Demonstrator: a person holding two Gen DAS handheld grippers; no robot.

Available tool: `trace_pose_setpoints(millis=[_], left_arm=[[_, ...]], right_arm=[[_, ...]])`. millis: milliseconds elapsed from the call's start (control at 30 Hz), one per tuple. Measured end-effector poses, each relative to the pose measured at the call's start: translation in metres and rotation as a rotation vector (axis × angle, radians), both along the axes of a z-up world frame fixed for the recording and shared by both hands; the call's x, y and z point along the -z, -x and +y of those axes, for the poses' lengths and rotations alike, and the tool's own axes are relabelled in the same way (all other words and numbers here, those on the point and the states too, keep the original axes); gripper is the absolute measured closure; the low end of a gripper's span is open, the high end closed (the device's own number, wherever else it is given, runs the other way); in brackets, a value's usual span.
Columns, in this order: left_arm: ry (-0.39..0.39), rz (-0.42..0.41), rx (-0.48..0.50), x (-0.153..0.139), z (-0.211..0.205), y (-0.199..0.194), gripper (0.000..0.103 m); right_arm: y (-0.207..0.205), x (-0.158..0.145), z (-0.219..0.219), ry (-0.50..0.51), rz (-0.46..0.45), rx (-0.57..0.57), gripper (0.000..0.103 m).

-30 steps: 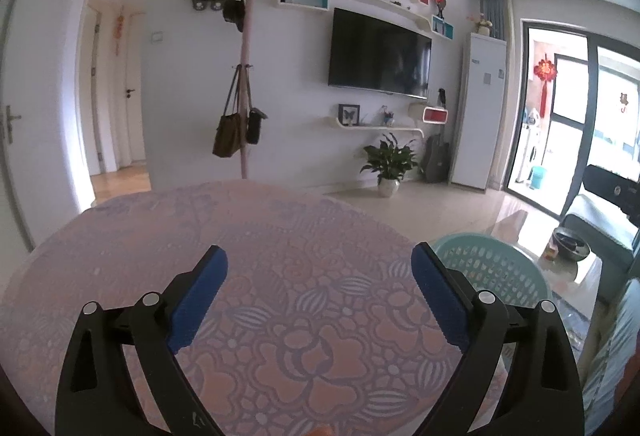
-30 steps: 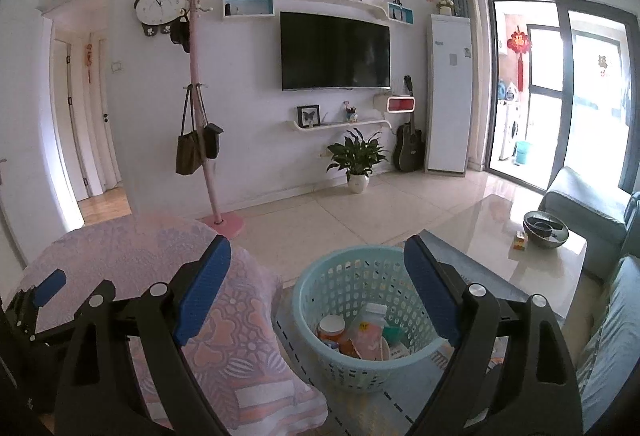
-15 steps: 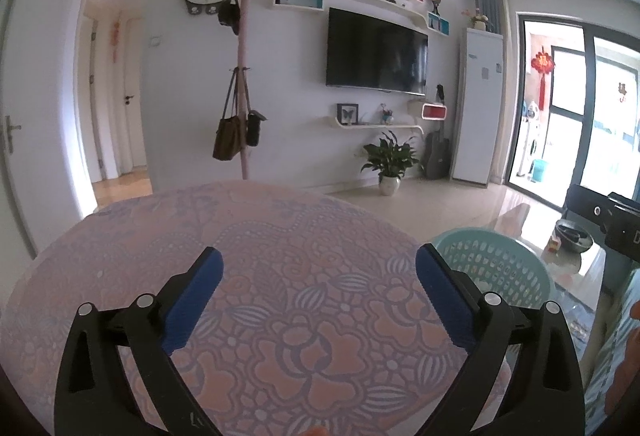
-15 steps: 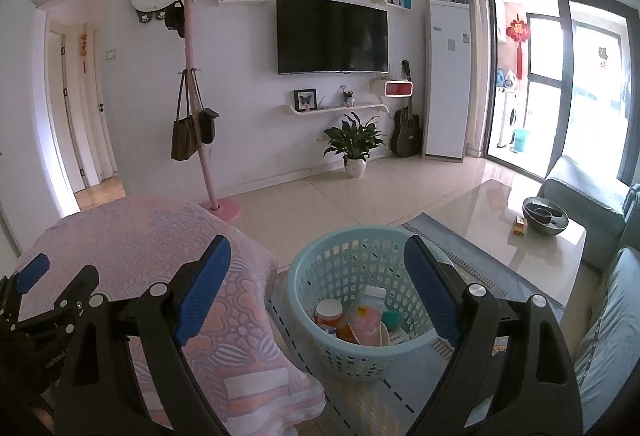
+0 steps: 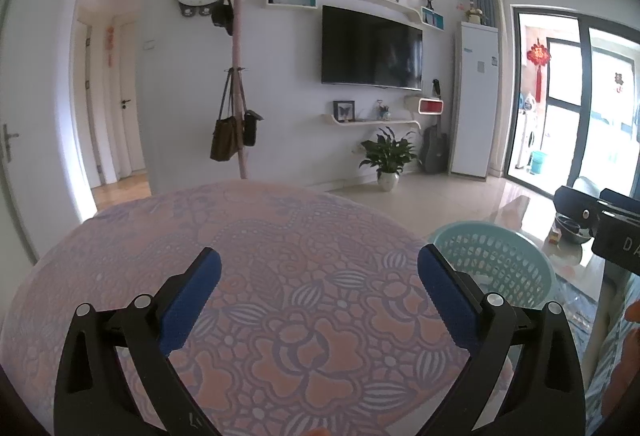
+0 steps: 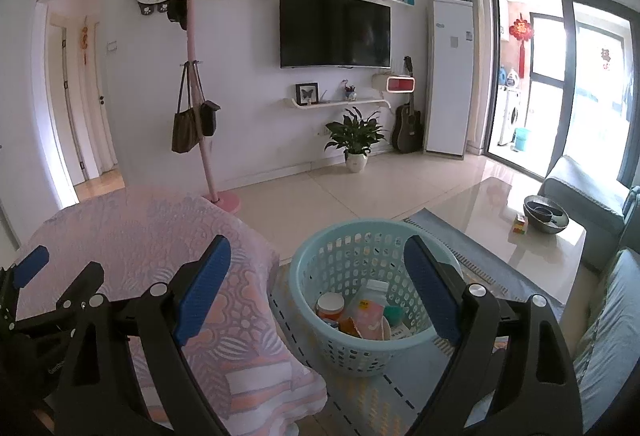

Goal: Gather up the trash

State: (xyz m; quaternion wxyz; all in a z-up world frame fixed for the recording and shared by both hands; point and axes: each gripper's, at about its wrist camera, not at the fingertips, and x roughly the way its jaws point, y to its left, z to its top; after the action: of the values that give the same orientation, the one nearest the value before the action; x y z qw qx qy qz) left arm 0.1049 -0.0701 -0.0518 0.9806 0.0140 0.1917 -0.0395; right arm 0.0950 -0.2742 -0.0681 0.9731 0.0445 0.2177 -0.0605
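Slightly nearer basket (image 6: 362, 352), jaws wide, empty.

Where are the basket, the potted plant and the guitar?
Basket (image 6: 340, 236): right wrist view, far rim.
Potted plant (image 6: 356, 133): right wrist view, its leaves.
Guitar (image 6: 408, 127): right wrist view, its body.

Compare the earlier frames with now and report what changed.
Little changed. The right wrist view shifted slightly, so the basket with its bottles sits a bit higher in the picture. Nothing was grasped or released: left gripper and right gripper stay open and empty, the left above the patterned tablecloth.
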Motion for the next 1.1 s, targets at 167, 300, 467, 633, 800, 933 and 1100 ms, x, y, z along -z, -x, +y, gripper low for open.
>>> trace_pose_setpoints(millis=[167,300,467,633,800,933,1100], left_arm=[[0.0,0.002,0.001,0.001,-0.0005,-0.0002,0.008],[-0.002,0.003,0.001,0.0014,-0.0022,0.0002,0.008],[-0.002,0.01,-0.001,0.003,-0.0024,-0.0008,0.008],[0.002,0.017,0.001,0.0045,-0.0019,-0.0011,0.008],[0.003,0.017,0.001,0.0043,-0.0008,-0.002,0.008],[0.001,0.018,0.003,0.0045,-0.0003,-0.0024,0.008],[0.002,0.016,0.002,0.0042,-0.0009,-0.0018,0.008]], right_arm=[[-0.0013,0.0004,-0.0009,0.001,0.003,0.001,0.019],[-0.0009,0.0006,-0.0017,0.0,0.005,0.002,0.019],[0.0001,0.0024,-0.0026,-0.003,0.011,0.001,0.019],[0.0007,0.0034,-0.0019,-0.003,0.013,-0.001,0.019],[-0.0025,0.0067,-0.0023,-0.004,0.027,-0.005,0.019],[-0.0028,0.0078,-0.0022,-0.003,0.028,-0.005,0.019],[-0.003,0.0081,-0.0025,-0.003,0.027,-0.007,0.019]])
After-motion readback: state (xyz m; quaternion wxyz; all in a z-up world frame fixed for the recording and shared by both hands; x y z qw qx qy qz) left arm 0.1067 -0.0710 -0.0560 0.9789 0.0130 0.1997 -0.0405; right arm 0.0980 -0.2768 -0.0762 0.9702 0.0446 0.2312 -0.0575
